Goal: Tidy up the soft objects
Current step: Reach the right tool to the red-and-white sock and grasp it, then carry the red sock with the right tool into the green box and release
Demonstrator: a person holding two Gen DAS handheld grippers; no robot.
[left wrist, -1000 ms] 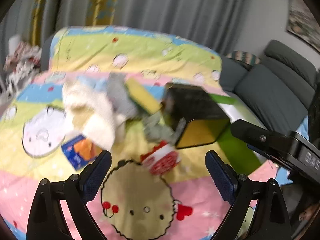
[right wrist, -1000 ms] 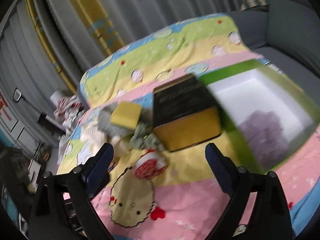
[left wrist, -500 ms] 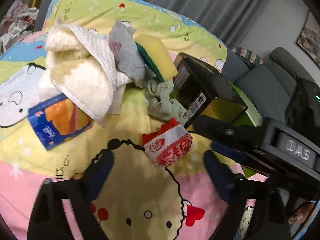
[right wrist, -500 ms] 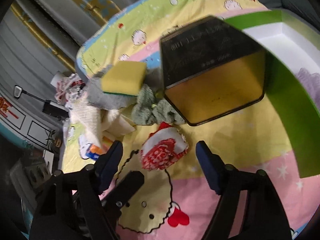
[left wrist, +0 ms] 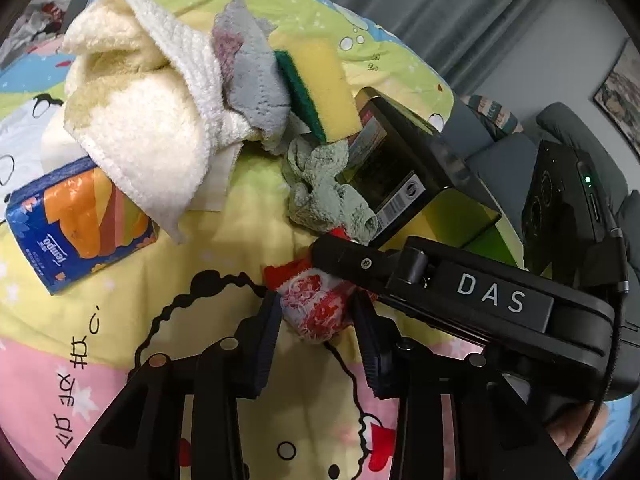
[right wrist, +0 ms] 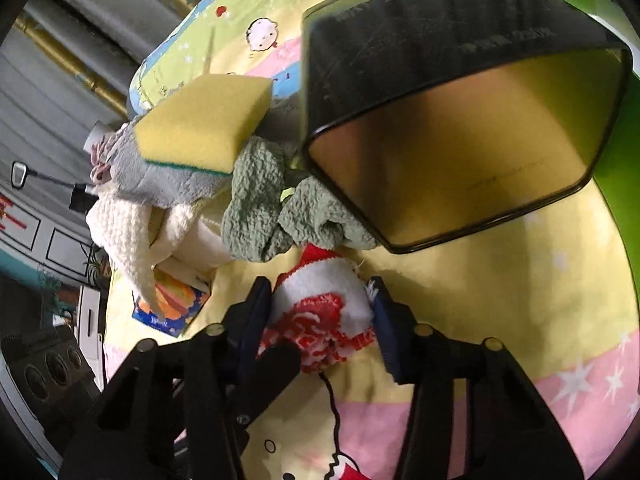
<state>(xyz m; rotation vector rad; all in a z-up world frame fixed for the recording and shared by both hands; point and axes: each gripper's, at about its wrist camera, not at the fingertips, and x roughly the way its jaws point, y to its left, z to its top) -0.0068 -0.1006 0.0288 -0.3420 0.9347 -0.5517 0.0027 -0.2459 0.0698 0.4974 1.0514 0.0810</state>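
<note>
red-and-white sock [left wrist: 316, 308] lies bunched on the cartoon bedsheet [left wrist: 240, 232], dead centre between both grippers, left gripper [left wrist: 316, 322] and right gripper [right wrist: 320, 312] jaws just closing, pads pinching it.

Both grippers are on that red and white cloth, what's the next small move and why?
Probably lift the red and white cloth a little, both hands together. The left gripper and right gripper have just been closing, and each now has its pads against the cloth's sides. It lies on the bedspread, touching the green cloth beside the black tin, so a small lift should free it.
</note>
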